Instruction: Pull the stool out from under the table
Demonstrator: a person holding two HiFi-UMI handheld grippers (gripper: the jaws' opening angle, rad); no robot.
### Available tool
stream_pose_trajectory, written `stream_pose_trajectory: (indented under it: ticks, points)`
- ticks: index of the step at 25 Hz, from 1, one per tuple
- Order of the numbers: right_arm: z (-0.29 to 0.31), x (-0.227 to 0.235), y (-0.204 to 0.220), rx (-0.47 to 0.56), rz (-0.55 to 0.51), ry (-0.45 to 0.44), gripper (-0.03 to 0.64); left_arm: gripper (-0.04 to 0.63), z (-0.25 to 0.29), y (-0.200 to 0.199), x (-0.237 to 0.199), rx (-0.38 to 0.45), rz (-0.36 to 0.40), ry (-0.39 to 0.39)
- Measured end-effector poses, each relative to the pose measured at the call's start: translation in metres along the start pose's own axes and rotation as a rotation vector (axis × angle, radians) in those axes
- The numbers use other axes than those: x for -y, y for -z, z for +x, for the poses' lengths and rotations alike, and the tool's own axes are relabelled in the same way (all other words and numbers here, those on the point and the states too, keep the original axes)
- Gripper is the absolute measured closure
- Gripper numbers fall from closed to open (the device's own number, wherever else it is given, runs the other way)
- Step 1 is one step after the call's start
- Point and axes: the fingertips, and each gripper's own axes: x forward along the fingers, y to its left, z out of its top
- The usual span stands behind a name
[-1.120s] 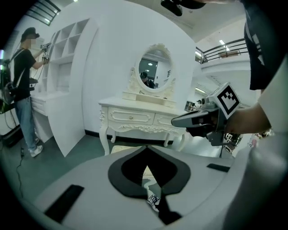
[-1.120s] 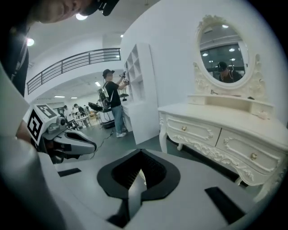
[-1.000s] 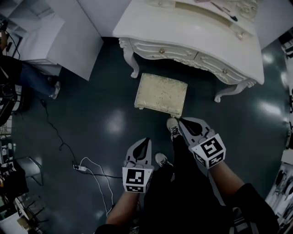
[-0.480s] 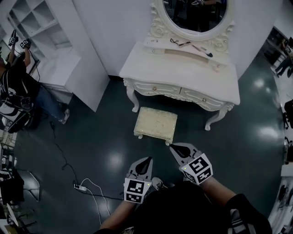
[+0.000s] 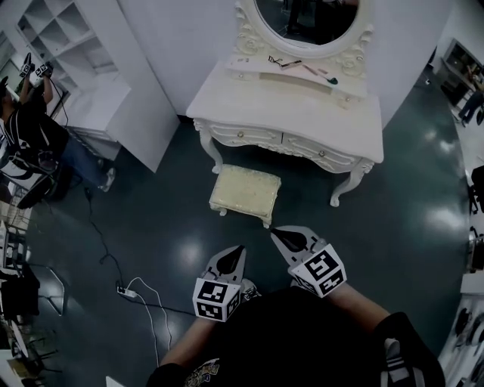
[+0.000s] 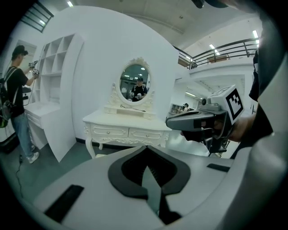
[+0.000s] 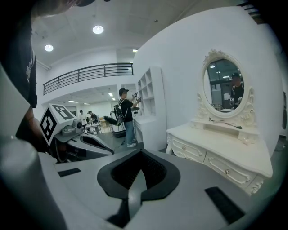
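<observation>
Left hand-held gripper (image 5: 239,249) and right hand-held gripper (image 5: 275,231) closed, empty, stool (image 5: 245,194) before table (image 5: 302,113), mirror (image 5: 306,19) top cut off

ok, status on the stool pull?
Left gripper shut, empty; right gripper shut, empty. Stool on the floor in front of table, out from under it. Floor cable off to left, nothing blocking.

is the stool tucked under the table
No, the whole stool shows in front of the table, none of it covered by its top.
</observation>
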Motion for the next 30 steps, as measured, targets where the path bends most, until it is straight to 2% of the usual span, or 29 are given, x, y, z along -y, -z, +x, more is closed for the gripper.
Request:
stream_pose_trajectory:
  ticks: [8,13,20,30]
  points:
    - [-0.051,0.006,0.033,-0.019,0.04,-0.041,0.589,0.588,0.017,-0.006,0.058,-0.004,0.006,-0.013]
    - [-0.076,0.008,0.049,-0.022,0.073,-0.071,0.589,0.588,0.027,-0.004,0.09,-0.014,0.022,0.012]
    - [-0.101,0.011,0.064,-0.027,0.078,-0.11,0.589,0.588,0.036,-0.006,0.118,-0.007,-0.01,0.009]
    - [-0.119,0.015,0.07,-0.025,0.072,-0.153,0.589,0.588,0.034,-0.002,0.143,0.003,-0.001,-0.033]
